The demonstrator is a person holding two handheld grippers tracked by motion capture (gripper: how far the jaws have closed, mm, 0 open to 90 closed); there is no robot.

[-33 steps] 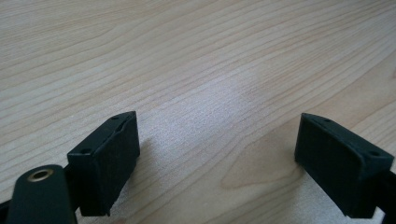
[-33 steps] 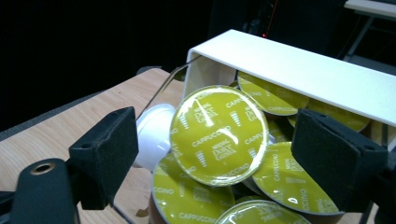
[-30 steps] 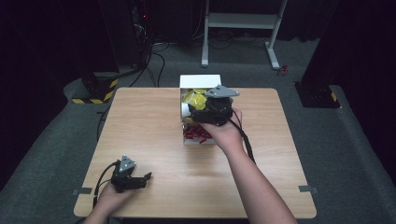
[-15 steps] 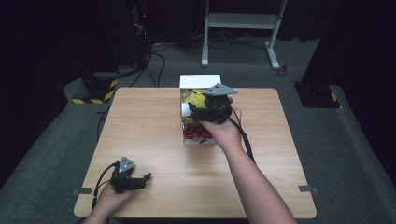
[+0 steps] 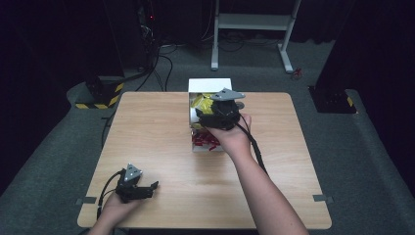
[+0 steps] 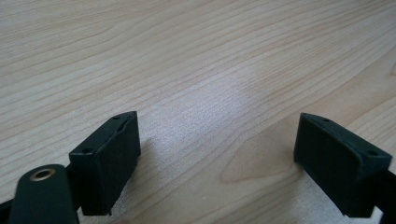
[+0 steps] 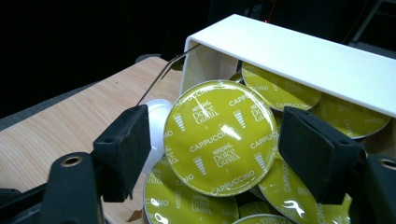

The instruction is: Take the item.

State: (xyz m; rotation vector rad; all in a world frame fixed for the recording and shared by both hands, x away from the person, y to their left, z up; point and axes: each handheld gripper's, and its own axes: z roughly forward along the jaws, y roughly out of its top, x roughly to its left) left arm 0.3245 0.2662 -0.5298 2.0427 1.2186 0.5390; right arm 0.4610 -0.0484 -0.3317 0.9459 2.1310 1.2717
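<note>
Many yellow-green capsules [image 7: 219, 140] lie before our right gripper [image 7: 212, 154], one between its spread jaws, under the white box [image 7: 299, 56] edge. Our left gripper [image 6: 229, 163] has its jaws spread over bare table [image 6: 187, 56].

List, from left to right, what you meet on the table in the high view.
Left gripper near the front left corner → red packets in the white box → right gripper, its body over the box → bare wooden table out to the right edge.
</note>
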